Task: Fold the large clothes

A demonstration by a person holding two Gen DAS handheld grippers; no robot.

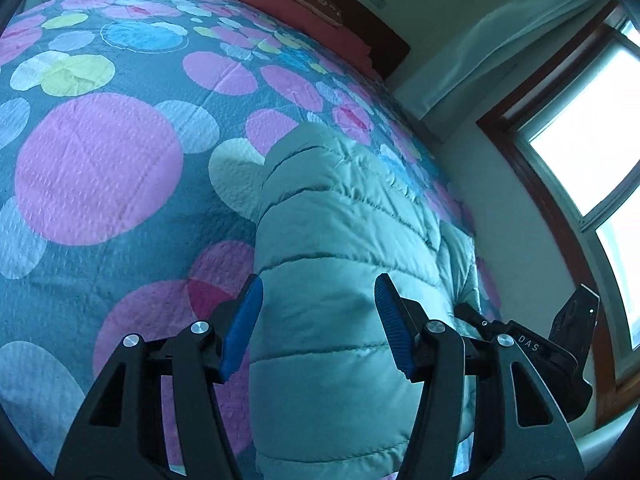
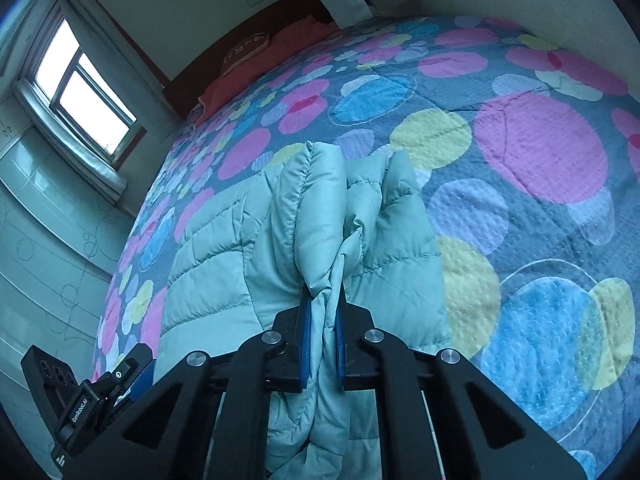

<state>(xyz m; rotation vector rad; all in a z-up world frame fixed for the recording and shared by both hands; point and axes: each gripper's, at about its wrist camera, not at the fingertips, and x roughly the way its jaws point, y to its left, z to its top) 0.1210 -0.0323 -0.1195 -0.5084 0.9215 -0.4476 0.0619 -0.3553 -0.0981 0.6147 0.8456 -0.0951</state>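
Your right tongs [image 2: 322, 320] are clamped on a bunched fold of the pale green puffer jacket [image 2: 304, 240], the fabric pinched between the blue pads [image 2: 305, 344]. Your left tongs [image 1: 318, 320] are spread wide above the jacket [image 1: 340, 264], gripping nothing. The jacket lies on the bed's polka-dot quilt [image 1: 100, 168], near the edge on the window [image 1: 580, 128] side.
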